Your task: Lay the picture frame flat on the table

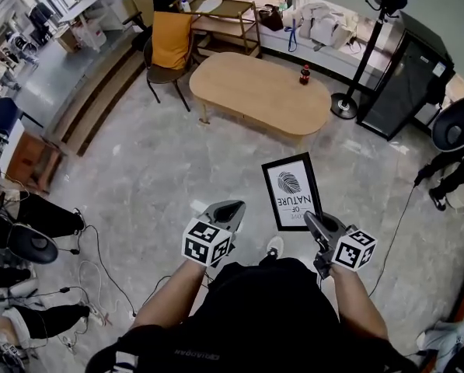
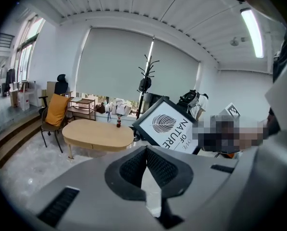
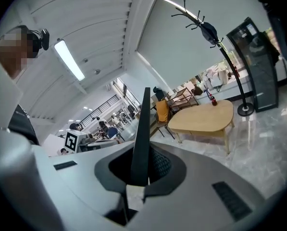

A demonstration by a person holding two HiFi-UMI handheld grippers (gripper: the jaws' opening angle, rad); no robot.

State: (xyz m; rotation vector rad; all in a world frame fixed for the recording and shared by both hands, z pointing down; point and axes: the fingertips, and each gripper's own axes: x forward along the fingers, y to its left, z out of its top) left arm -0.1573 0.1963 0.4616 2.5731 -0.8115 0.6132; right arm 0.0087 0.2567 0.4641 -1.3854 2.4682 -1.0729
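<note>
The black picture frame (image 1: 291, 190), with a white print of a leaf and lettering, hangs above the floor in front of me. My right gripper (image 1: 315, 221) is shut on its near lower corner. In the right gripper view the frame (image 3: 143, 129) shows edge-on, rising from between the pads of the right gripper (image 3: 140, 173). My left gripper (image 1: 229, 209) is held beside it to the left, shut on nothing; its pads (image 2: 133, 166) meet, and the frame (image 2: 168, 127) shows tilted beyond them. The oval wooden table (image 1: 255, 92) stands a few steps ahead.
A small dark bottle (image 1: 305, 74) stands on the table's far right. A chair with an orange cushion (image 1: 169, 43) and a wooden shelf (image 1: 230, 22) stand behind it. A coat stand (image 1: 362, 64) and a black cabinet (image 1: 406, 80) are at the right. Cables (image 1: 99, 274) and seated people lie at the left.
</note>
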